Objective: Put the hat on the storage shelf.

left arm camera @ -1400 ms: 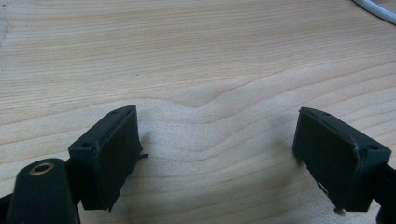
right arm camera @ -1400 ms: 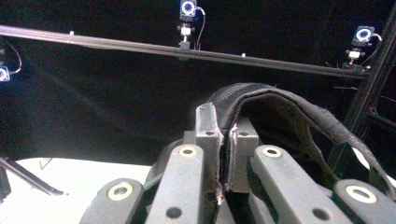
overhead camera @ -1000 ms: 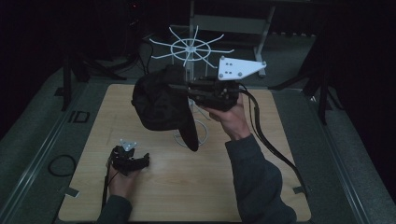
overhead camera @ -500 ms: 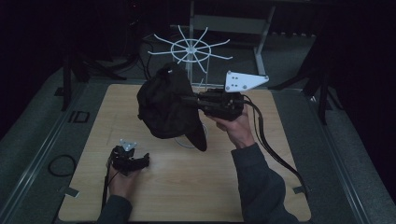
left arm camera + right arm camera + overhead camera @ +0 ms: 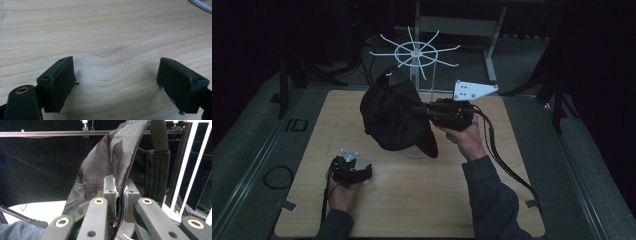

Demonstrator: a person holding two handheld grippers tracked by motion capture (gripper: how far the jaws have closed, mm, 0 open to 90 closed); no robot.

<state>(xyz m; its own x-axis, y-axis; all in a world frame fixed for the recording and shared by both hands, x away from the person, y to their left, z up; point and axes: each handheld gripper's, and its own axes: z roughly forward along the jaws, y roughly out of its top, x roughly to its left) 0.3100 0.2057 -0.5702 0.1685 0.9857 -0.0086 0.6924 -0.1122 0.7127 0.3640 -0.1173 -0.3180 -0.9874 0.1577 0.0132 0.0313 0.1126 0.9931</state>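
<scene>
A black cap (image 5: 393,116) hangs in the air above the middle of the wooden table (image 5: 492,190), held by its edge in my right gripper (image 5: 422,111), which is shut on it. In the right gripper view the cap's fabric (image 5: 117,157) is pinched between the two jaws, with my right gripper (image 5: 120,195) closed on the seam. A white rack with spokes (image 5: 414,51) stands just behind the cap. My left gripper (image 5: 362,172) rests on the table at the front left, open with nothing between its fingers (image 5: 60,82).
White bars of the rack (image 5: 185,165) stand close at the right in the right gripper view. A white cable (image 5: 201,4) lies on the table near the left gripper. Dark frame legs (image 5: 287,85) stand around the table's back edge.
My right gripper has carried the cap a little lower and toward the rack's post, tilting it. The left gripper has stayed put on the table.
</scene>
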